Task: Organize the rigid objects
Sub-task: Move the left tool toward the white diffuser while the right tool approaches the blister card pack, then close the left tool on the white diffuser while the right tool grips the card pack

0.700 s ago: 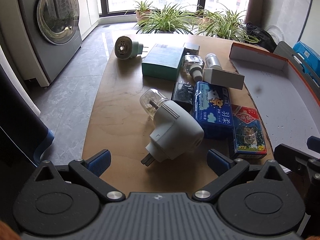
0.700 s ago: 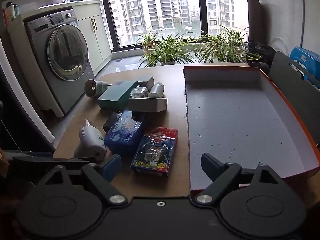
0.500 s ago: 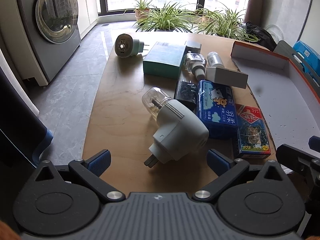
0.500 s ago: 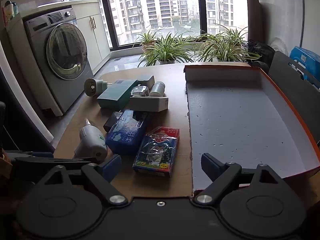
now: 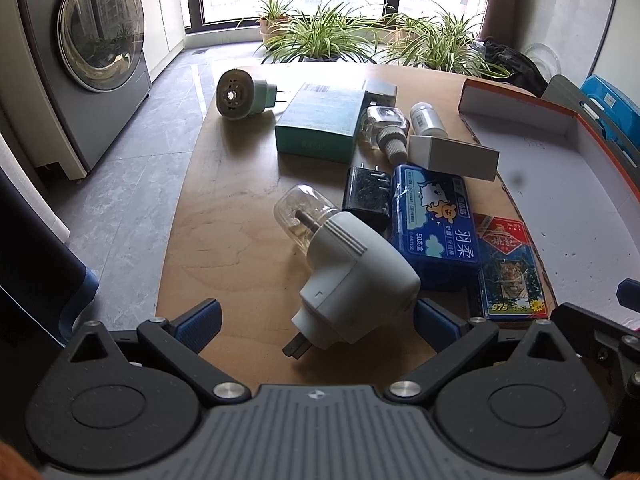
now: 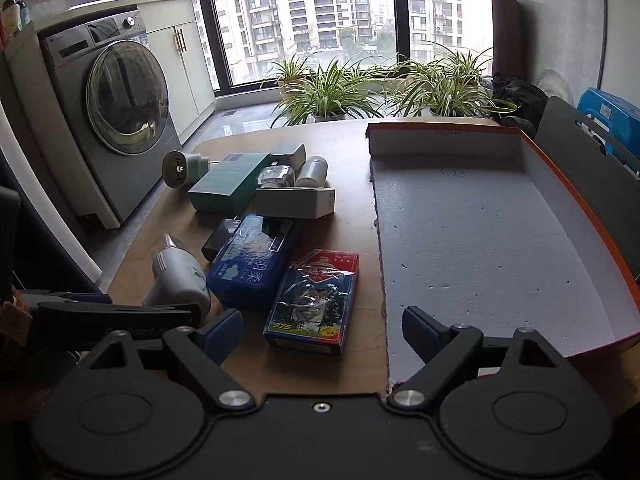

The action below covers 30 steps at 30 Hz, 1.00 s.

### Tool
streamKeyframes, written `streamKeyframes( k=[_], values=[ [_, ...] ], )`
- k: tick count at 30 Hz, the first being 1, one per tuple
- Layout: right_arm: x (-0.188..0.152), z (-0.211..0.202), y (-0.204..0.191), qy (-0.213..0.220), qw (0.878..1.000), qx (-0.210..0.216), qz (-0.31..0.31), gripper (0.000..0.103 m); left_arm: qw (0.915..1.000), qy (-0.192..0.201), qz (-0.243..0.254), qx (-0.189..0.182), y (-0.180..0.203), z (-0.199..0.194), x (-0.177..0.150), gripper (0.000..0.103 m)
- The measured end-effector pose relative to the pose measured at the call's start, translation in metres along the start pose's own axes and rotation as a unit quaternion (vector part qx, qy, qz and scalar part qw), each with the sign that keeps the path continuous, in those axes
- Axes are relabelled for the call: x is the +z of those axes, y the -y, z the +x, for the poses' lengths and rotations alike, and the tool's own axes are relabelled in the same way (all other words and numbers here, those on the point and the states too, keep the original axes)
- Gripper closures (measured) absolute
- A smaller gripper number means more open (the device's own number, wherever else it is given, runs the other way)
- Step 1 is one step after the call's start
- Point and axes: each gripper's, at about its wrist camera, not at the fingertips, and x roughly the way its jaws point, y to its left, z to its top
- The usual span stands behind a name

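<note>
A white plug-in vaporizer with a clear bottle (image 5: 352,280) lies on the wooden table (image 5: 240,208), between the fingers of my open left gripper (image 5: 316,322). It also shows in the right wrist view (image 6: 176,276). Beside it lie a blue tissue pack (image 5: 434,220), a card deck (image 5: 508,268), a black charger (image 5: 366,196), a white box (image 5: 454,152), a teal box (image 5: 320,120) and a second vaporizer (image 5: 240,94). My right gripper (image 6: 320,334) is open and empty, just in front of the card deck (image 6: 312,296). The orange-rimmed tray (image 6: 500,232) holds nothing.
A washing machine (image 6: 116,112) stands left of the table. Potted plants (image 6: 360,88) line the window behind. A dark chair back (image 6: 580,152) and a blue bin (image 6: 612,116) are to the right. A small bottle (image 5: 386,126) and a white jar (image 5: 426,118) lie by the teal box.
My left gripper has moved forward, so the white vaporizer now sits between its fingers. My right gripper has edged forward a little toward the card deck.
</note>
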Motion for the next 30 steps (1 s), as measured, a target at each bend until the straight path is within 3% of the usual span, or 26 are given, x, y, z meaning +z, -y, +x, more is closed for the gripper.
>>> streamKeyframes(
  k=[17,24,27,29,30],
  values=[
    [-0.002,0.013,0.006,-0.018,1.000,0.004,0.015,0.001,0.9998,-0.009,0.016,-0.005,0.005,0.021,0.005,0.000],
    [-0.002,0.021,0.010,-0.023,0.999,0.009,0.025,0.001,0.9997,0.004,0.022,-0.009,0.003,0.034,0.006,0.000],
    [-0.001,0.028,0.011,-0.028,0.999,0.009,0.024,0.001,0.9985,0.028,0.041,-0.020,0.006,0.029,0.002,0.014],
    [0.000,0.034,0.011,-0.033,0.999,0.010,0.022,0.001,0.9977,0.041,0.047,-0.027,0.007,0.024,0.000,0.036],
    [0.000,0.037,0.010,-0.035,0.999,0.009,0.020,0.001,0.9977,0.043,0.045,-0.028,0.007,0.023,-0.001,0.036]
  ],
)
